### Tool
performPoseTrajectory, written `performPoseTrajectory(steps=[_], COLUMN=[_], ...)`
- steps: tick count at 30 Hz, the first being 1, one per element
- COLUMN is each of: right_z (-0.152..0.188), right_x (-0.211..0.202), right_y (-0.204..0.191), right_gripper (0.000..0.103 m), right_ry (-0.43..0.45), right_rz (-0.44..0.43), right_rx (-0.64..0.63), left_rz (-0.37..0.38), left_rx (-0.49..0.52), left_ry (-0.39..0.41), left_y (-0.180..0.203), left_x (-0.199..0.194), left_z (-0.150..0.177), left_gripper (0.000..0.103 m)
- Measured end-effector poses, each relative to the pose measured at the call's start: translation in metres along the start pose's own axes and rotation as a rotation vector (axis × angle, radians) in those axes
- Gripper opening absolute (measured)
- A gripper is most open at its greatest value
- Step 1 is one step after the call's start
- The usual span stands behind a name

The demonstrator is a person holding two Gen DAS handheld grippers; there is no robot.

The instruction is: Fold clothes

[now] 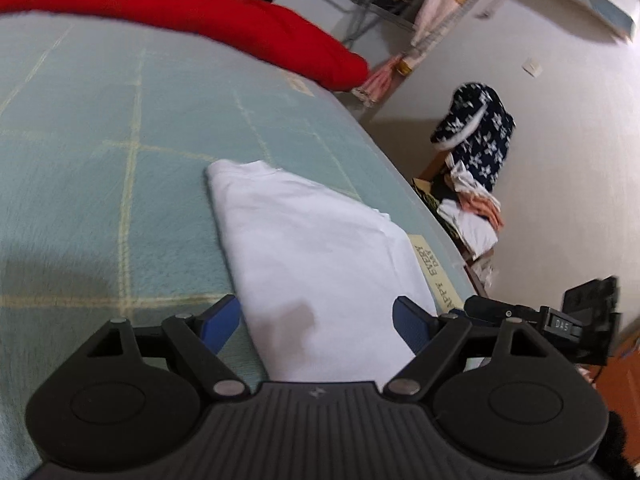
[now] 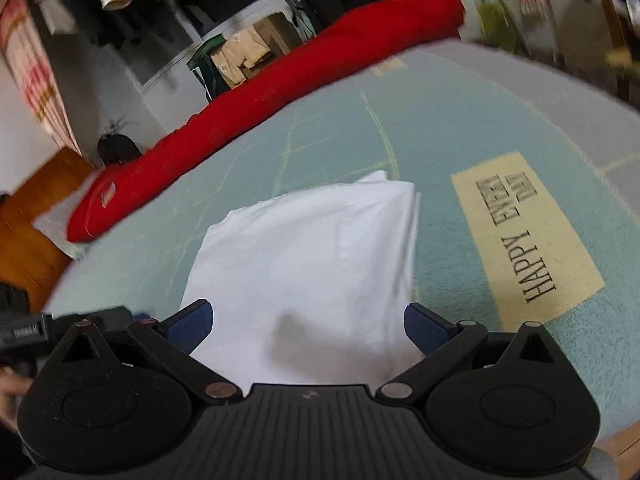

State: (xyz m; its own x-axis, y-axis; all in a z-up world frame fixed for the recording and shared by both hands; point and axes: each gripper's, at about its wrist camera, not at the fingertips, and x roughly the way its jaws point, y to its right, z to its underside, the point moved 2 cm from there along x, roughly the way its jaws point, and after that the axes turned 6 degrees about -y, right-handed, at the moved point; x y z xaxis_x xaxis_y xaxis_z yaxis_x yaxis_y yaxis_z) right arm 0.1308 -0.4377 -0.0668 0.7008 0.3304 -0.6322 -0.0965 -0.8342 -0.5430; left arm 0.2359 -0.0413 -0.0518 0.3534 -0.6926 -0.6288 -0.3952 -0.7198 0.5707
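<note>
Both tongs open over a folded white shirt on the bed.

The left tongs (image 1: pixel 316 320) stand wide with nothing between their blue pads (image 1: pixel 218 326), hanging just above the near edge of the shirt (image 1: pixel 316 248); the right tongs (image 2: pixel 308 326) are spread the same way, empty, over that edge from the other side. The shirt lies flat as a compact, roughly square packet on the pale green bedcover (image 1: pixel 100 160), just beside its yellow "HAPPY EVERY DAY" label (image 2: pixel 524 236), with a long red roll (image 2: pixel 280 80) well apart at the far side. It looks near finished. For one more fold, I would pinch the two near corners through all layers, lift together at even height, and lay them squarely onto the far edge so nothing skews.
</note>
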Motion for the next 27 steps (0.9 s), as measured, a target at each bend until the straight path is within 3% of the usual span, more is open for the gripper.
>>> performPoseTrajectory(steps=[6,11,16,20,27], right_z=[-0.012,-0.026,-0.046,-0.054,-0.022], right_x=[0.027,0.041,0.066,0.076,0.053], right_y=[0.052,0.066,0.063,0.064,0.064], right_gripper=[0.103,0.103,0.103,0.103,0.103], right_ry=[-0.118,-0.133,-0.155,-0.16,-0.183], right_rz=[-0.17,-0.284,-0.332,-0.345,-0.395], right_rx=[0.182,0.237,0.237,0.263,0.294], left_rz=[0.082,0.14,0.173,0.224,0.314], left_rx=[-0.164,-0.21,-0.244,-0.245,-0.228], left_ry=[-0.068,-0.091,-0.101,-0.114,-0.129], left_y=[-0.028,-0.036,-0.04,-0.04,-0.043], left_x=[0.019,0.039,0.062,0.067,0.048], left_z=[0.002,-0.01,-0.032,-0.031,-0.003], left_gripper=[0.083,0.084,0.084,0.089,0.089])
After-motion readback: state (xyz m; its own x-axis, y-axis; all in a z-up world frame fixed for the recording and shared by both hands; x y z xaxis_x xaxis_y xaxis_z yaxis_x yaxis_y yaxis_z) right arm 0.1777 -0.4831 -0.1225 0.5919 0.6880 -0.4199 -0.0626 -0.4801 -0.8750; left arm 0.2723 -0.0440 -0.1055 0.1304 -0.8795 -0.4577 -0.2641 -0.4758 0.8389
